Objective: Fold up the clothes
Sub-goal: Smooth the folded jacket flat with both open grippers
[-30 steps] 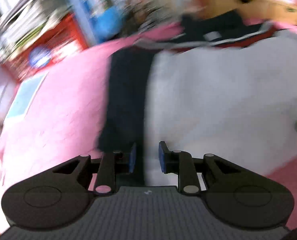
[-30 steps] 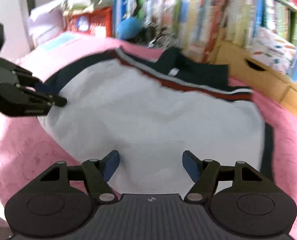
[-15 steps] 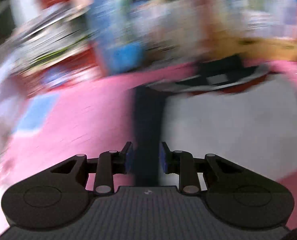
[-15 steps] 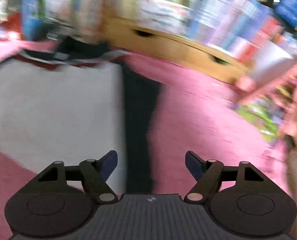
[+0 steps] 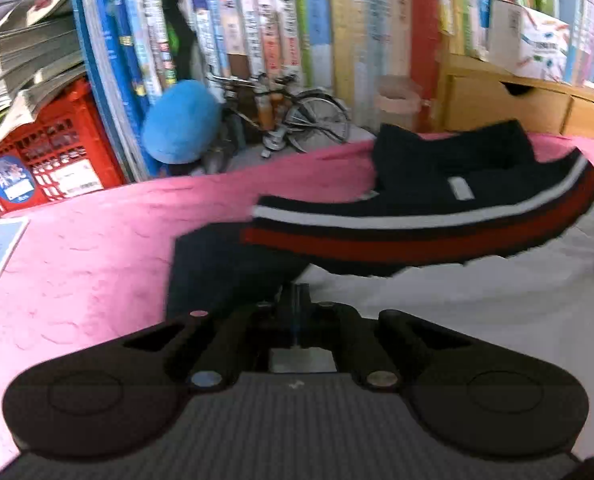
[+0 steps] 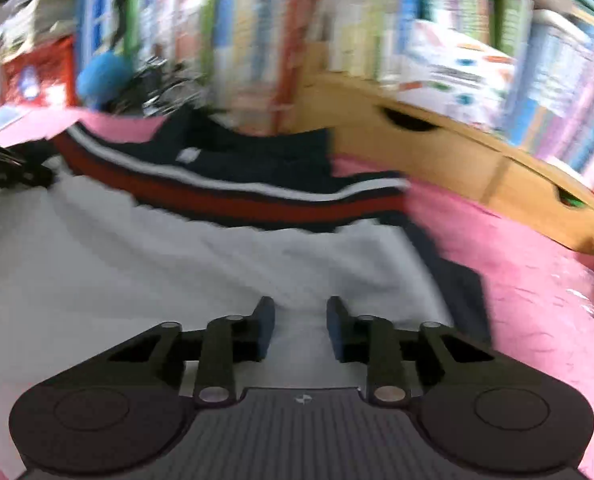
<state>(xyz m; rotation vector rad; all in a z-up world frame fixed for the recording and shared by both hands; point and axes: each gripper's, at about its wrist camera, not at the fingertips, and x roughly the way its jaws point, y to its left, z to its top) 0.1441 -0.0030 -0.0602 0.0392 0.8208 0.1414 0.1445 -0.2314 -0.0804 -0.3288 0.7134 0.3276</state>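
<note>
A lived-in home room: crammed bookshelves (image 5: pixel 281 20), pink bedspread (image 5: pixel 77 264), red crate (image 5: pixel 53 156).

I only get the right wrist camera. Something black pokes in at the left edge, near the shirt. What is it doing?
Observer: That is the left gripper. Its jaws are shut on the polo shirt, at the navy sleeve.
Visitor: And the shiny blur beside the blue ball?
Observer: A small model bicycle, standing in front of the books.
Visitor: The red smear further left?
Observer: A red plastic crate with a round blue sticker.
</note>
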